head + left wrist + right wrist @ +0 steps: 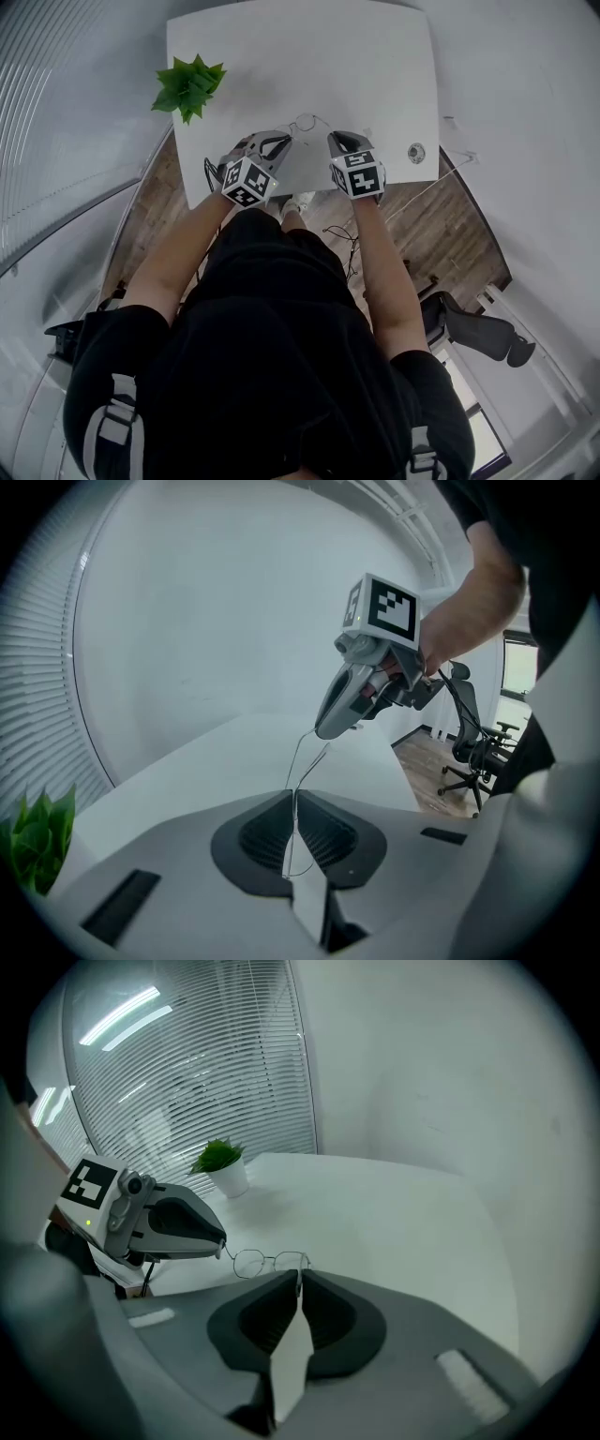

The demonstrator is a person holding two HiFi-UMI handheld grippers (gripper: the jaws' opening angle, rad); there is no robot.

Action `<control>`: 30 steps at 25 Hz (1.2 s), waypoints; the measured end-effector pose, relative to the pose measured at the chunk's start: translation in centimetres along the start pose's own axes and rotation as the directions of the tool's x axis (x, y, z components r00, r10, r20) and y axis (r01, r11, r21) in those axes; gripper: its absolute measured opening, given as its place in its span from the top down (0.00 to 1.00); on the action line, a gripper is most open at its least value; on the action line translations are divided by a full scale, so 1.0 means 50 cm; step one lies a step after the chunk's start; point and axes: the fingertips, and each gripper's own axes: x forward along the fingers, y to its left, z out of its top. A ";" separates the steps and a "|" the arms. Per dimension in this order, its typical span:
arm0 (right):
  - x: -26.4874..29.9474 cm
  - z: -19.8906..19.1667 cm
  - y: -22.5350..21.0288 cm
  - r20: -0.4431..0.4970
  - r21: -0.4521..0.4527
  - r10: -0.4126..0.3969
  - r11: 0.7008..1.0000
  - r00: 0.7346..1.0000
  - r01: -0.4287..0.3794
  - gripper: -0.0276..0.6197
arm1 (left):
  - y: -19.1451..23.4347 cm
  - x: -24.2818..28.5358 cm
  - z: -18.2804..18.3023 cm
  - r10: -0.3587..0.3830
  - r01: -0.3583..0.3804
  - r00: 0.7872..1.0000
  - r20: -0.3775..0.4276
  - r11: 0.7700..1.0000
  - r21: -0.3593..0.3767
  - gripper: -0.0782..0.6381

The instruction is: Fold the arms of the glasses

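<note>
Thin wire-rimmed glasses point(305, 123) hang between my two grippers just above the white table point(375, 75) near its front edge. In the left gripper view my left gripper point(292, 803) is shut on a thin wire part of the glasses point(302, 759), which runs up to my right gripper point(328, 731). The right gripper view has both round lenses of the glasses point(268, 1262) in sight. There my right gripper point(298, 1279) is shut on their right end, while my left gripper point(221, 1239) holds the left end. In the head view, left gripper point(287, 142) and right gripper point(334, 140) face each other.
A small green plant point(189, 86) in a white pot point(230, 1181) stands at the table's far left. A small round object point(415, 152) lies near the right front corner. A black office chair point(478, 333) stands on the wood floor to my right. Window blinds point(206, 1072) line the wall.
</note>
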 end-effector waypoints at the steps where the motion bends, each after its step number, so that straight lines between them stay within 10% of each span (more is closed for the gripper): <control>1: 0.001 0.003 0.002 0.000 -0.003 0.002 1.000 1.000 -0.002 0.92 | 0.002 0.003 0.001 0.006 -0.006 1.000 -0.004 1.000 -0.005 0.86; 30: 0.044 0.067 0.009 -0.030 -0.072 0.020 0.997 0.999 -0.022 0.92 | 0.080 0.131 -0.050 0.043 -0.084 0.985 -0.166 0.965 -0.249 0.86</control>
